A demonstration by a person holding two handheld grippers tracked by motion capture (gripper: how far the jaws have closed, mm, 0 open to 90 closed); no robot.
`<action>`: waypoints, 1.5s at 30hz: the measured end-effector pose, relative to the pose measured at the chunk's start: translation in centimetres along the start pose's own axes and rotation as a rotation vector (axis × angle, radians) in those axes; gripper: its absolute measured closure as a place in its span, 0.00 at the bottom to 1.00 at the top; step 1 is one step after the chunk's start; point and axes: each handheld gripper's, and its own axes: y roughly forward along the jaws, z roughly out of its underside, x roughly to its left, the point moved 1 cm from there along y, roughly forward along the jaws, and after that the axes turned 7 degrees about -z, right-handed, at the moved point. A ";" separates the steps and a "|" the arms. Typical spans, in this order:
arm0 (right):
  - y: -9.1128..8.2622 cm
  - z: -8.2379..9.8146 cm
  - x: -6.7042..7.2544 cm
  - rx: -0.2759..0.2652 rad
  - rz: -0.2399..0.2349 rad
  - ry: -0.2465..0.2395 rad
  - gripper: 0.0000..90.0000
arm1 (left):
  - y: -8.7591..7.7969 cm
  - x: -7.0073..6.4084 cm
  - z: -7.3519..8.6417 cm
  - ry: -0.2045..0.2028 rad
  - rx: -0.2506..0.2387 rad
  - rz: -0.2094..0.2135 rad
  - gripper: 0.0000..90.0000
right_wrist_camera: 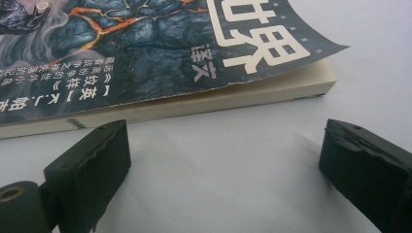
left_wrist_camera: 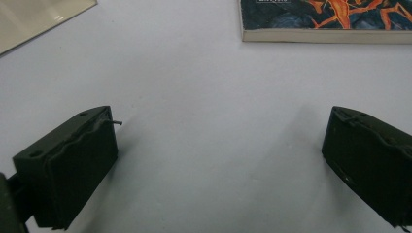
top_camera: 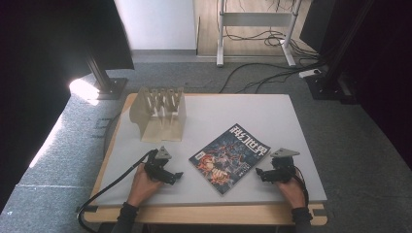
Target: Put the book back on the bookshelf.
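Note:
A paperback book (top_camera: 229, 158) with a dark blue and orange cover lies flat and turned at an angle on the white table (top_camera: 243, 109). My left gripper (top_camera: 178, 175) rests on the table to the book's left, open, with nothing between its jaws. In the left gripper view the book's corner (left_wrist_camera: 325, 22) lies ahead and to the right of the left gripper (left_wrist_camera: 218, 165). My right gripper (top_camera: 258, 172) sits at the book's right edge, open. In the right gripper view the book's page edge (right_wrist_camera: 194, 104) lies just beyond the right gripper (right_wrist_camera: 223, 170), and its cover corner curls upward.
A beige slotted rack (top_camera: 160, 112) stands at the table's back left; its base corner (left_wrist_camera: 39, 19) appears in the left gripper view. Cables and a metal stand (top_camera: 257, 29) lie on the floor beyond the table. Bare tabletop stretches behind the book.

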 end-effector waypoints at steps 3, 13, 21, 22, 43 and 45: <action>0.0 0.0 0.0 0.001 -0.002 0.000 0.04 | 0.0 0.0 -0.1 0.004 0.007 0.004 0.00; -0.5 -0.3 0.0 0.001 -0.007 -0.002 0.00 | 0.4 -0.2 -1.8 0.030 0.008 0.062 0.00; -1.0 -1.6 0.5 -0.022 -0.019 -0.027 0.00 | 0.8 -0.6 -4.2 0.056 -0.009 0.101 0.00; -1.0 -2.1 0.5 -0.029 -0.022 -0.031 0.00 | 0.8 -0.7 -4.6 0.059 -0.011 0.104 0.00; 2.7 -4.8 -1.4 0.006 -0.018 -0.030 0.00 | 5.4 -2.1 -8.5 0.118 0.012 0.182 0.00; 3.0 -4.7 -1.8 0.018 -0.018 -0.027 0.00 | 5.8 -2.2 -8.4 0.121 0.024 0.190 0.00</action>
